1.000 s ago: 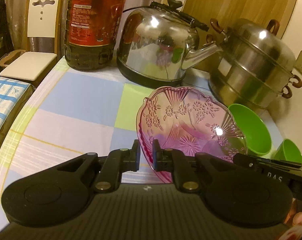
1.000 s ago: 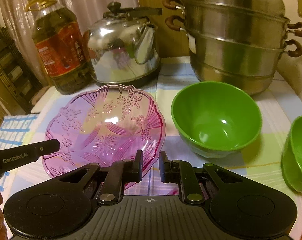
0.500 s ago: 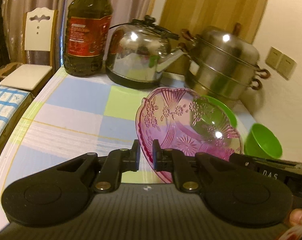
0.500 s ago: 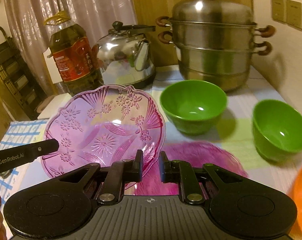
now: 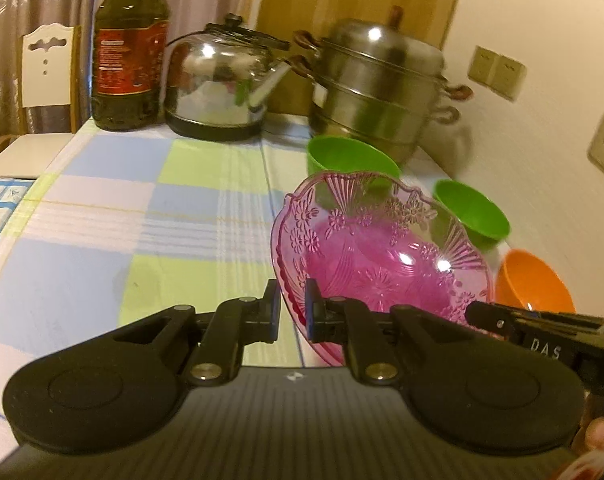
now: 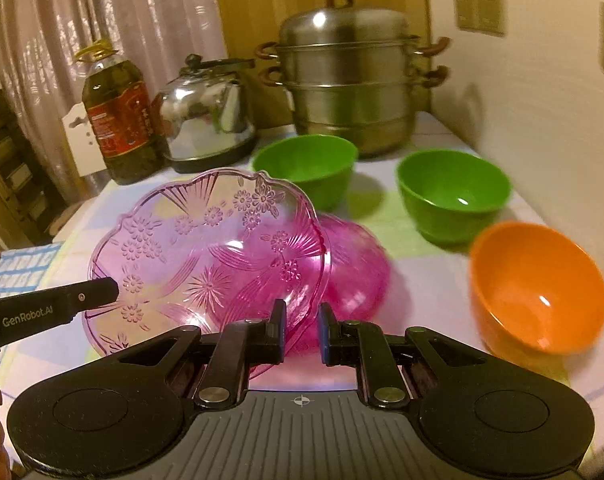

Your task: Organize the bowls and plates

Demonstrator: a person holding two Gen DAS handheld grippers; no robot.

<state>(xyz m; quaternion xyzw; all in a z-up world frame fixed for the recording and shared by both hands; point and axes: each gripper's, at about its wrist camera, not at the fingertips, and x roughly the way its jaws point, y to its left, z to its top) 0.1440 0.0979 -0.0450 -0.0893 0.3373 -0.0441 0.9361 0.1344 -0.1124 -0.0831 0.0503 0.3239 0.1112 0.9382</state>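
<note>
We held the pink glass plate (image 6: 206, 256) between both grippers, lifted off the surface (image 5: 150, 216) and tilted. The left gripper (image 5: 292, 308) had its jaws nearly closed, pinching the plate's scalloped rim at its near left edge. The right gripper (image 6: 300, 330) had its jaws drawn in just as narrowly, clamped on the rim at the plate's near right side. In the right wrist view the tip of the left gripper showed at the plate's far side, touching the rim.

Behind and below the held plate we saw a second pink plate (image 6: 358, 272) lying on the surface; the held one overlapped it in both views, and we could not tell whether the two touched. Two green bowls stood upright further back: one green bowl (image 6: 306, 164) just in front of the steel steamer pot (image 6: 346, 80), the other green bowl (image 6: 454, 192) to its right, near the wall. An orange bowl (image 6: 538, 288) sat nearest us on the right, apart from the plates. A kettle (image 6: 206, 120) and an oil bottle (image 6: 118, 120) stood at the back left of the checked surface.
</note>
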